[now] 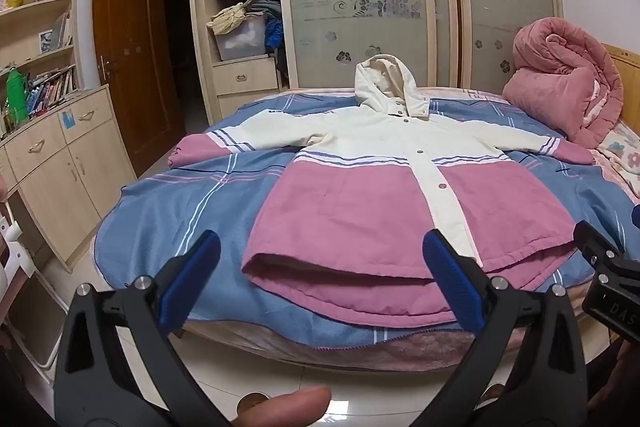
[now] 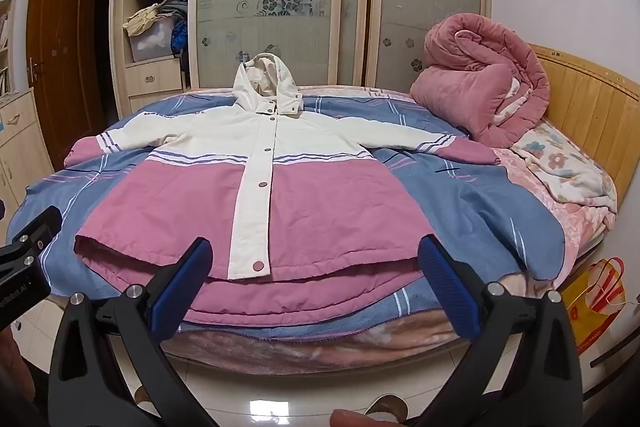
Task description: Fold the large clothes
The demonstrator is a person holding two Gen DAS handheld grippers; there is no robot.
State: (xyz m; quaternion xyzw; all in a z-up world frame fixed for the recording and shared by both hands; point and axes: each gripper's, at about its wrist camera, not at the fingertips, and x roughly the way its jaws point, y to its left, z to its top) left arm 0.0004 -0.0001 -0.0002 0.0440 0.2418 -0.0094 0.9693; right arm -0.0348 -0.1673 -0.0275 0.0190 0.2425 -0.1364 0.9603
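Bed [image 1: 168, 211] is carrying a padded coat [image 1: 360, 195], soft, bulky; left gripper [image 1: 320, 283] and right gripper [image 2: 316, 279] are hanging released; sleeve cuffs suit gripping.

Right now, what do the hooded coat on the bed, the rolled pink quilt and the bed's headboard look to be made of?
Hooded coat: matte woven cloth, lightly padded, judging by its soft creases and puffy hem; its snaps shine like metal.
Rolled pink quilt: plush, fleece-like fabric, with a fuzzy surface and thick stitched ridges.
Headboard: light wood or wood-look panels, with vertical slats and a smooth, slightly glossy finish.
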